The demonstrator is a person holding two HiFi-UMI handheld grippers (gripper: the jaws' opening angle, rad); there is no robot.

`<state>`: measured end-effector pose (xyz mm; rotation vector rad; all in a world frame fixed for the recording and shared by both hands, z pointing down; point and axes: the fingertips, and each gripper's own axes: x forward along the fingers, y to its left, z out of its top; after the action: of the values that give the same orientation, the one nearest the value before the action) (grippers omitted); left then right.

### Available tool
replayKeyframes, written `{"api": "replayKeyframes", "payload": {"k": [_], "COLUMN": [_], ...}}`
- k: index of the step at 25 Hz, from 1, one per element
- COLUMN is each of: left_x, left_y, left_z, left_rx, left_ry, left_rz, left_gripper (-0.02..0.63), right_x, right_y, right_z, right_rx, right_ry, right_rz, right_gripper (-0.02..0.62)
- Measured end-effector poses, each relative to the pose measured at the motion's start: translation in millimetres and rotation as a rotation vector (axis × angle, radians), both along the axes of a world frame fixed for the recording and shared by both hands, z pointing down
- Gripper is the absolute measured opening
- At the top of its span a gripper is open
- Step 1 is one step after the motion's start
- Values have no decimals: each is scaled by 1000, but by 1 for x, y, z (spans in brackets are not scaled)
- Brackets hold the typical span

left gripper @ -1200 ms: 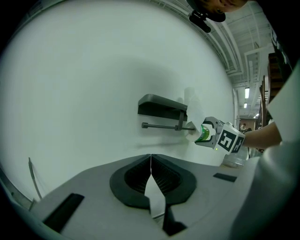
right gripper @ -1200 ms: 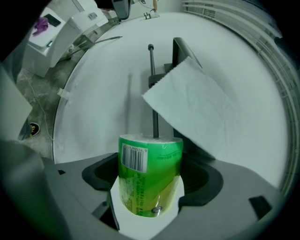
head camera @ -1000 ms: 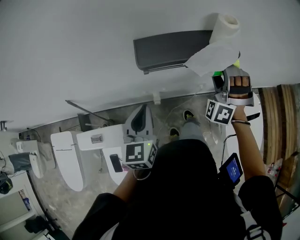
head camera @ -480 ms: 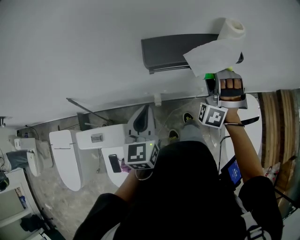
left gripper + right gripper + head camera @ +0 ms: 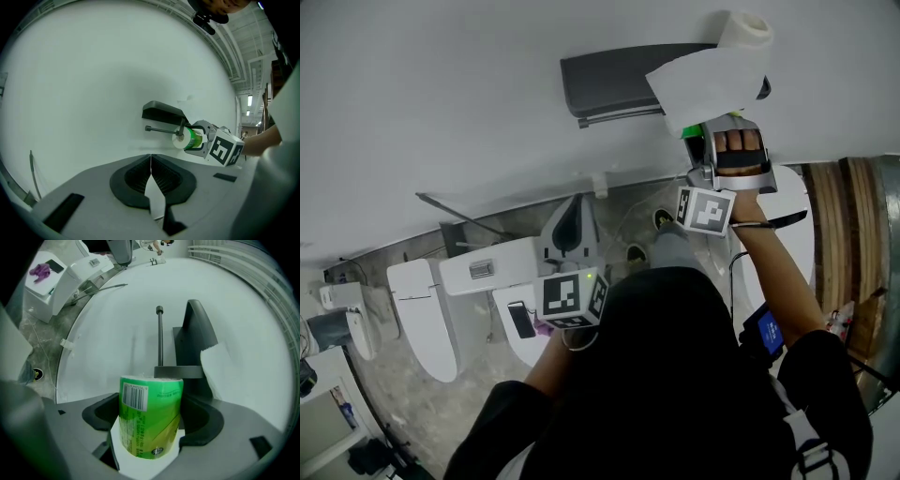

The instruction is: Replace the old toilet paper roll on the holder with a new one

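Up at 1 o'clock of the head view, the old roll (image 5: 746, 33) stands on end on the right part of the holder (image 5: 614, 77), off the rod. Its loose sheet (image 5: 703, 86) drapes over the lid's front edge, just above your right gripper (image 5: 150, 420). That gripper's fingers are clamped on the new roll (image 5: 152, 394), which is in its green wrapper with its axis lined up with the bare rod (image 5: 160, 336). In the right gripper view the rod runs away toward 12 o'clock, with the bracket (image 5: 179, 372) just beyond the roll and the sheet at 3 o'clock. Your left gripper (image 5: 151, 164) hangs low, well apart from the holder, with its fingers pressed together on nothing I can make out. Three things look risky to me. The bracket sits between the roll and the rod's open tip, so a straight push would jam the roll against it; you likely need to carry it round to the far end. Brushing the sheet on the way could drag the old roll off the lid. I cannot tell whether the wrapper covers the core hole; if it does, the rod will not enter, and the glossy film may slip in your grip.
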<state>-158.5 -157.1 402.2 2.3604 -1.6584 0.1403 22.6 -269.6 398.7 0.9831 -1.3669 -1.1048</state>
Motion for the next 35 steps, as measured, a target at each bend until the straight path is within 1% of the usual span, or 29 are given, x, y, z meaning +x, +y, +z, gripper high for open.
{"api": "replayKeyframes", "payload": {"k": [5, 10, 13, 16, 18, 23, 27, 30, 33, 35], "left_x": [2, 7, 17, 31, 41, 65, 89, 106, 118, 125], "left_y": [0, -10, -12, -13, -12, -11, -6, -1, 2, 2], "left_z": [2, 2, 2, 2, 0, -4, -11, -22, -31, -36], "left_rx": [1, 5, 7, 8, 9, 14, 11, 18, 27, 35], "left_ry": [8, 4, -2, -9, -15, -27, -37, -37, -39, -41], "left_rz": [11, 21, 37, 59, 71, 89, 100, 103, 103, 101], "left_gripper": [23, 23, 23, 23, 23, 23, 23, 23, 23, 23], "right_x": [2, 0, -2, 2, 7, 18, 20, 23, 34, 45], "right_y": [2, 11, 25, 44, 62, 103, 126, 136, 134, 130], "right_z": [3, 2, 5, 11, 12, 4, -18, -49, -78, -93], "right_rx": [-6, -21, -63, -145, -194, -343, -406, -407, -351, -326], "right_ry": [6, -61, -95, -120, -166, -342, -458, -570, -677, -752], "right_rz": [7, -22, -67, -111, -133, -186, -238, -281, -296, -292], "right_gripper": [388, 387, 387, 387, 386, 383, 377, 327, 222, 167]}}
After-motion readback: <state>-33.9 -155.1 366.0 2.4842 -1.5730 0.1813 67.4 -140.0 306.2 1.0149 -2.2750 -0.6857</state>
